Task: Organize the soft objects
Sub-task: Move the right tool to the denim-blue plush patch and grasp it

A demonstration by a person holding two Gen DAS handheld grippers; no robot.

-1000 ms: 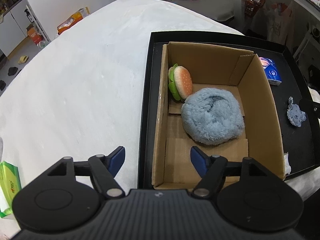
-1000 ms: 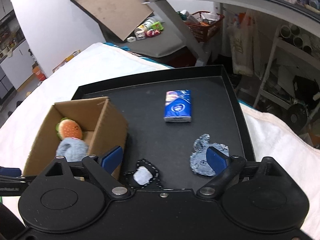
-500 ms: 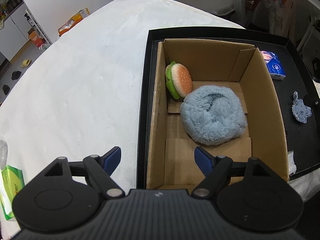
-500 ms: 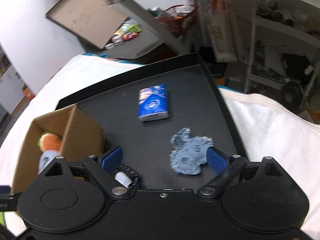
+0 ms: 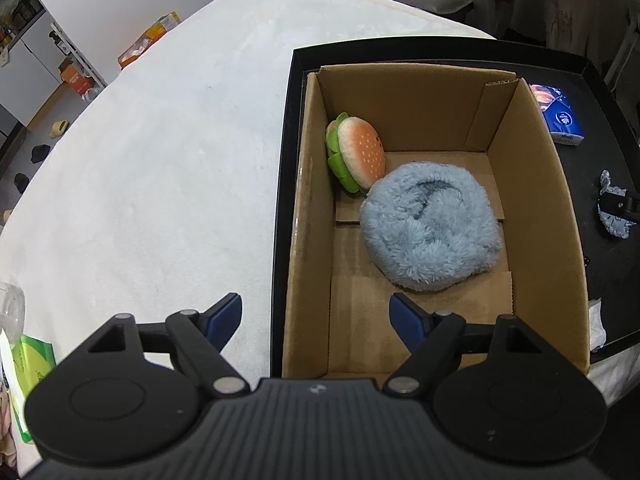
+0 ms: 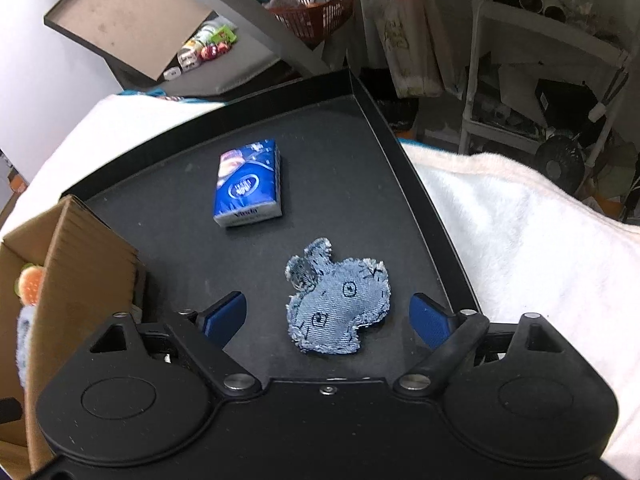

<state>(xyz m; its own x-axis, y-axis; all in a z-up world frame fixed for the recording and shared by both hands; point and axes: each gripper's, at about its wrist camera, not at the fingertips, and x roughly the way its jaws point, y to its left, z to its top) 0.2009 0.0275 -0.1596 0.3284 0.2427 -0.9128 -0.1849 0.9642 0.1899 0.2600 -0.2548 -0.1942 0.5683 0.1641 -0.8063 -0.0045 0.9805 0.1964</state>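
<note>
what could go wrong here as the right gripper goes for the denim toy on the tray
The denim toy lies flat on the black tray, so the right gripper, its jaws just narrowing but not yet touching it, may scrape the tray or pinch only a frayed edge. The cardboard box stands close on one side, and a finger could bump its wall.

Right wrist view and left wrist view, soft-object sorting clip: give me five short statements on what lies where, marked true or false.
1. The burger plush is inside the cardboard box. True.
2. The fluffy blue cushion lies on the black tray, outside the box. False: it is in the box.
3. The denim patch lies between the right tongs' open pads. True.
4. The tissue pack is in the box. False: on the tray.
5. The left tongs grip the cushion. False: open, empty.
</note>
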